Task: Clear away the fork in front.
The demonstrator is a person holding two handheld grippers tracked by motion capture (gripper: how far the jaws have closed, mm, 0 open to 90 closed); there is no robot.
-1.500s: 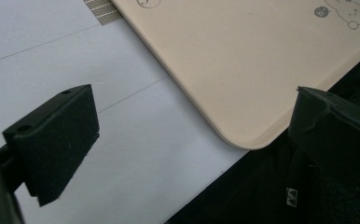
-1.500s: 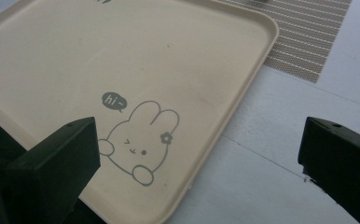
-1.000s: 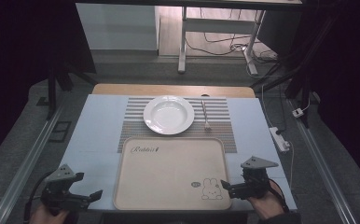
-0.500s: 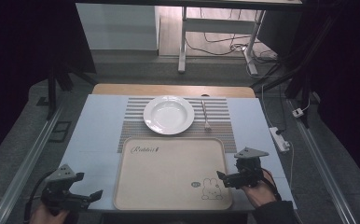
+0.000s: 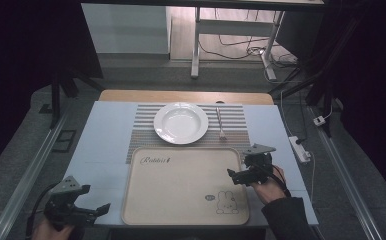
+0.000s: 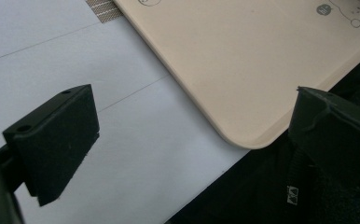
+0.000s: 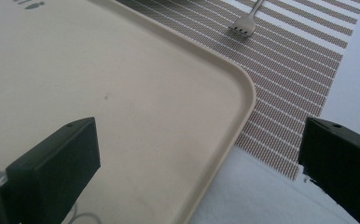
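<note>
The right gripper (image 5: 237, 175) has moved forward and inward from the surface's near right corner since the earlier frames and now hangs over the right edge of the tray (image 5: 181, 200), while the left gripper (image 5: 98, 210) remains at the near left corner. In the right gripper view, the right gripper's two black, blocky fingers (image 7: 57, 158) stand wide apart and hold nothing, one above the tray floor and the other above the placemat (image 7: 285, 93) just beyond the tray's rounded far corner. The left gripper's fingers (image 6: 57, 135) are likewise spread wide and empty, straddling the tray's near left corner where it overhangs the pale blue surface (image 5: 106, 135).

One tray lies at the near middle of the surface: a smooth, matte beige rectangle with rounded corners and a low raised rim, printed with a script word and a small rabbit drawing (image 5: 227, 202). Behind it, touching its far edge, lies one woven placemat in brown and white stripes. On the mat sit one round, glossy white plate (image 5: 181, 123) and, just to its right, one metal fork (image 5: 220, 122), tines toward the tray.
</note>
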